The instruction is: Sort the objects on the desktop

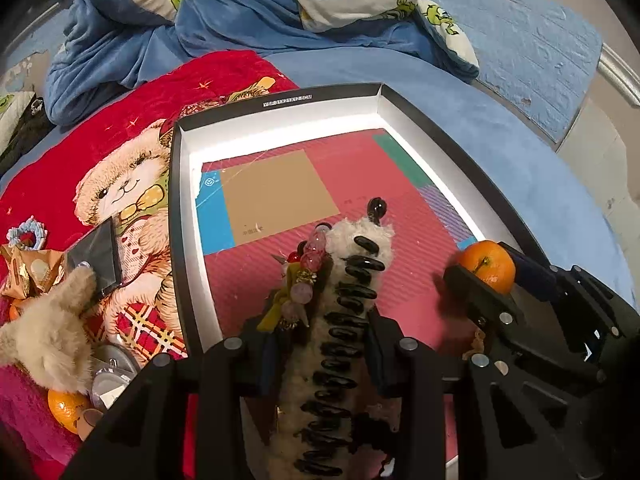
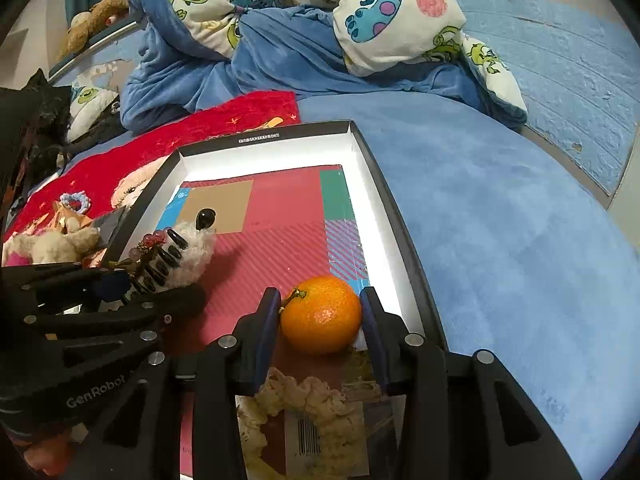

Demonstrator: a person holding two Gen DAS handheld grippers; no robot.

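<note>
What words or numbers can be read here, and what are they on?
"YSF-31X21X12.5CM": white print on the far wall of the box.
"GenRobot": on the black body of the left tongs.
Barcode label near the right tongs: digits too small to read.
Small print on the tan patch: blurred.

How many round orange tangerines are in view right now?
2, perhaps 3. One tangerine sits between the right gripper fingers inside the box; another lies on the red blanket, with an orange sliver by the plush toy.
</note>
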